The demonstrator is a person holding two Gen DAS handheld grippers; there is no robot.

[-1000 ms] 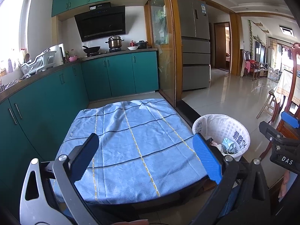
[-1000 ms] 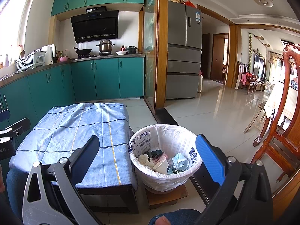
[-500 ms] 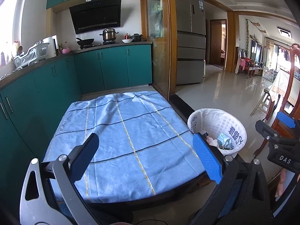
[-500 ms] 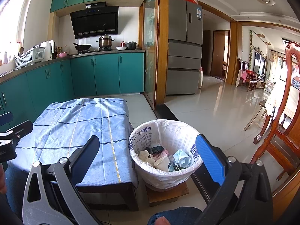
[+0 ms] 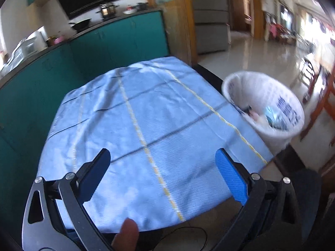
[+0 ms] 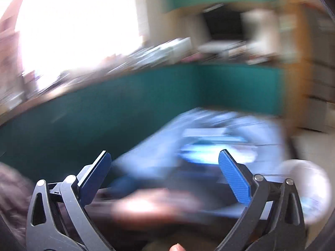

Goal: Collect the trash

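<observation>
A white trash basket [image 5: 270,121] lined with a printed bag stands on the floor to the right of the low table and holds a blue face mask and other scraps. My left gripper [image 5: 162,163] is open and empty above the near part of the blue checked tablecloth [image 5: 146,115]. My right gripper [image 6: 164,164] is open and empty. Its view is heavily motion-blurred. The tablecloth [image 6: 209,142] shows as a blue smear and the basket [image 6: 303,190] as a white blur at lower right.
Teal kitchen cabinets [image 5: 62,67] run along the left and back with a stove and pots on the counter. A wooden door frame [image 5: 188,31] and a tiled floor [image 5: 261,52] lie to the right. A wooden chair [image 5: 326,104] stands beyond the basket.
The left gripper has tilted down and moved closer over the tablecloth. The right gripper has swung sharply left, so its view is blurred and the basket has slid to its right edge.
</observation>
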